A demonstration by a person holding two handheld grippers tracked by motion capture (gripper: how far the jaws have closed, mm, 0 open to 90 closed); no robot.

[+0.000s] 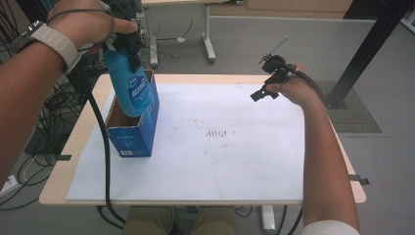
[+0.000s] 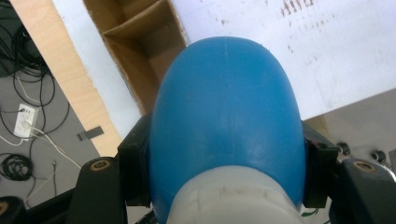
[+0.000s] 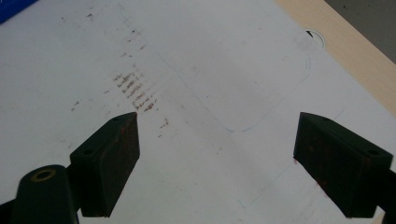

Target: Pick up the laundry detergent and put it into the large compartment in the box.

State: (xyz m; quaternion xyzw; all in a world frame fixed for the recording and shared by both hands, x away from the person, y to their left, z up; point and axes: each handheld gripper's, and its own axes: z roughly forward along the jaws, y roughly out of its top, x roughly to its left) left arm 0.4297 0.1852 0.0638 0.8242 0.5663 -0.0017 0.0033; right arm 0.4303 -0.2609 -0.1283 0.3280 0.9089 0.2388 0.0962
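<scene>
A blue plastic bottle (image 1: 131, 88) with a printed label hangs tilted over an open blue cardboard box (image 1: 133, 139) at the table's left. Its lower end sits at the box's open top. My left gripper (image 1: 125, 45) is shut on the bottle just below its white neck. In the left gripper view the bottle (image 2: 226, 116) bulges between the two black jaws of that gripper (image 2: 226, 161), with the box's brown inside (image 2: 140, 51) beyond it. At the far right, my right gripper (image 1: 266, 90) hovers above the white mat (image 1: 220, 166). Here my right gripper (image 3: 215, 154) is open, nothing between its pads.
The white mat covers most of a light wooden table (image 1: 58, 183). Brownish smudges (image 1: 218, 133) mark the mat's middle, and those smudges (image 3: 135, 88) lie just past the right gripper's jaws. Cables lie on the floor at left, and table legs and a black post stand behind.
</scene>
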